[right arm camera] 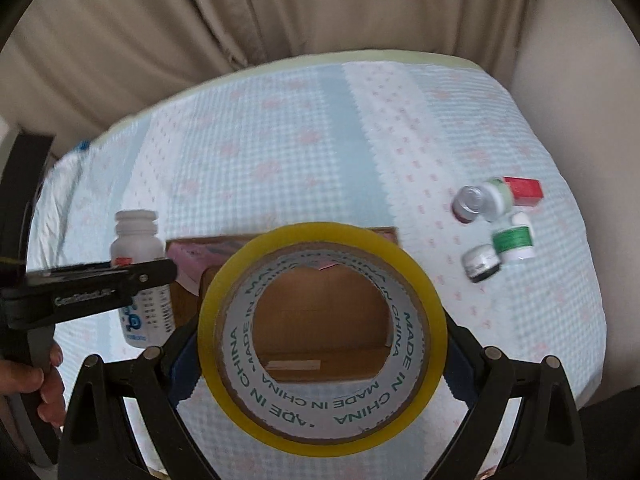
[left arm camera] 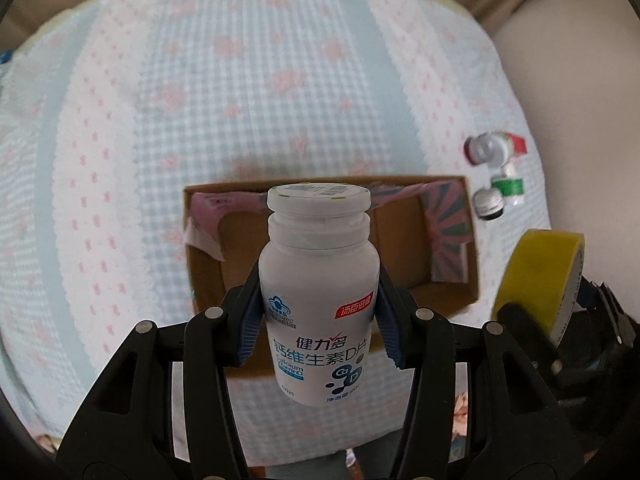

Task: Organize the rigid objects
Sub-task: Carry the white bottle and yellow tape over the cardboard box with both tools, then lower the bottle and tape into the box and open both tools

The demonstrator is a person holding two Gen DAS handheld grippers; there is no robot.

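Observation:
My left gripper (left arm camera: 318, 312) is shut on a white calcium-tablet bottle (left arm camera: 318, 280), held upright above the front of an open cardboard box (left arm camera: 452, 296). My right gripper (right arm camera: 322, 356) is shut on a yellow tape roll (right arm camera: 322, 336), held on edge in front of the same box (right arm camera: 320, 332), whose inside shows through the roll's hole. The bottle (right arm camera: 138, 276) and the left gripper (right arm camera: 96, 284) show at the left of the right wrist view. The tape roll (left arm camera: 536, 280) shows at the right of the left wrist view.
The box sits on a table with a blue-and-pink checked cloth (left arm camera: 240, 100). A cluster of small jars and bottles (right arm camera: 496, 224), one green-labelled and one with a red box, lies right of the box; it also shows in the left wrist view (left arm camera: 496, 176). Beige curtains (right arm camera: 240, 20) hang behind.

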